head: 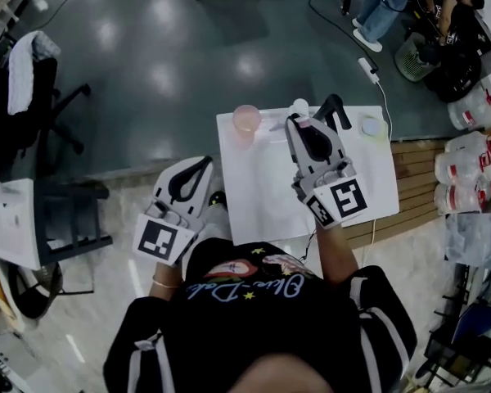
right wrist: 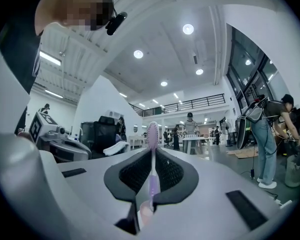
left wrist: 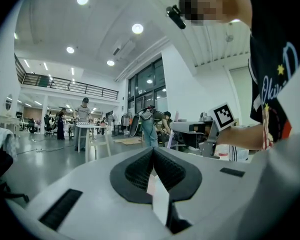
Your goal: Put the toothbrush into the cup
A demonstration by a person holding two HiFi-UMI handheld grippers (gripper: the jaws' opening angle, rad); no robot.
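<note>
A lilac toothbrush stands upright between the jaws of my right gripper, its bristle head above the fingertips. My right gripper is shut on it and hovers over the back of the white table, just right of the translucent pink cup. The cup stands upright near the table's back left corner. My left gripper hangs at the table's left edge, jaws together and holding nothing. In the left gripper view, the left gripper points out across the room.
A pale round object lies at the table's back right. A wooden pallet with wrapped bottles lies to the right. A black chair and a rack stand on the left. A cable and power strip run behind the table.
</note>
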